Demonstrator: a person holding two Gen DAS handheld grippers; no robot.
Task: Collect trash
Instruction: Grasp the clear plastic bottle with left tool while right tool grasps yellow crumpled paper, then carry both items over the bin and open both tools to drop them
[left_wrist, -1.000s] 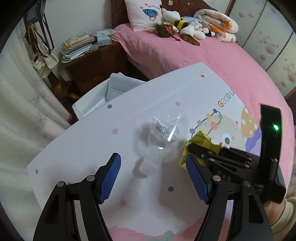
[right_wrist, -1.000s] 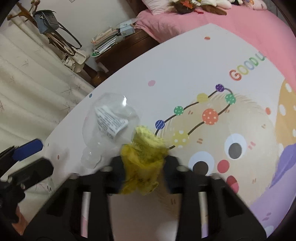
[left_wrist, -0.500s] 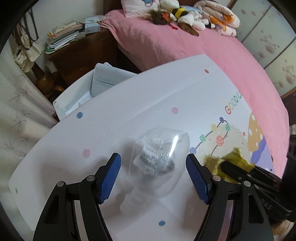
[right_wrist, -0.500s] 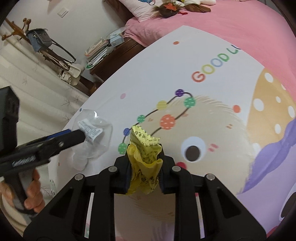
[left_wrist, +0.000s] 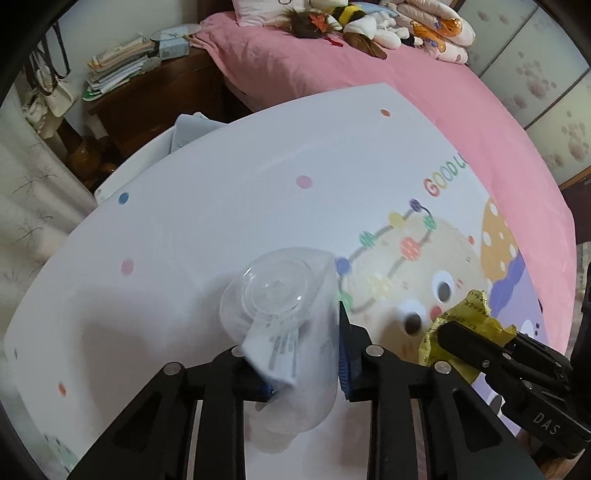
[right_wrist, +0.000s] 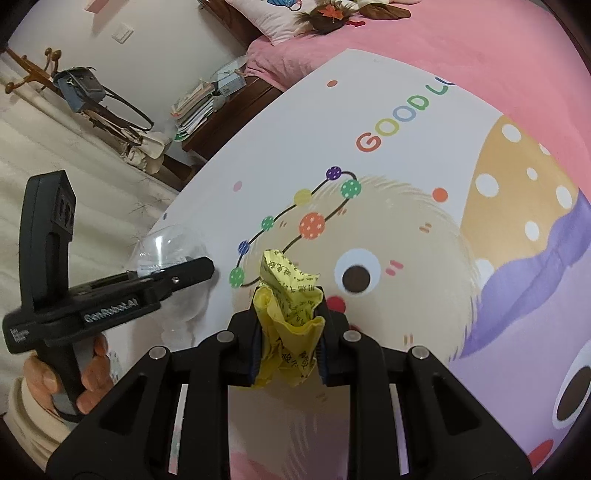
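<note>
My left gripper (left_wrist: 304, 354) is shut on a clear crushed plastic bottle (left_wrist: 284, 317) with a white label, held just above the white cartoon-print table top (left_wrist: 258, 206). The bottle also shows in the right wrist view (right_wrist: 162, 251), between the left gripper's fingers (right_wrist: 184, 271). My right gripper (right_wrist: 286, 339) is shut on a crumpled yellow wrapper (right_wrist: 290, 314) with black print, held above the table. The wrapper and right gripper also show at the lower right of the left wrist view (left_wrist: 465, 321).
A white bin (left_wrist: 147, 166) with paper in it stands beyond the table's far left edge. A wooden nightstand (left_wrist: 159, 92) with stacked books is behind it. A pink bed (left_wrist: 369, 70) with plush toys lies beyond the table. Curtains hang at the left.
My left gripper closed on the clear bottle and lifted it. My right gripper, holding the yellow wrapper, rose and moved right, away from the bottle.
</note>
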